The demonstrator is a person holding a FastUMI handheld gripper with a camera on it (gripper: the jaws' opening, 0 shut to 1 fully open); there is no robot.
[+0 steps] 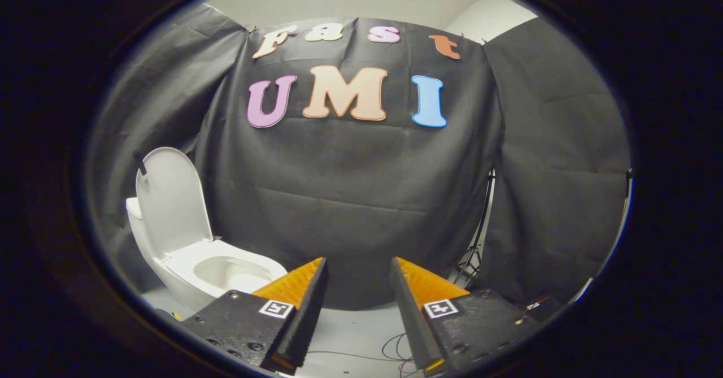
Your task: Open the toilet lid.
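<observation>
The claw (358, 265) is hanging wide open, holding nothing. The toilet (197, 265) is sitting at ten o'clock from it, its lid (172, 200) standing up, open

A white toilet (192, 265) stands on the pale floor (356, 333) against the black cloth wall, its lid (172, 197) raised upright over the open bowl (234, 273), ahead and left of the spread fingers (357, 270), apart from them.
</observation>
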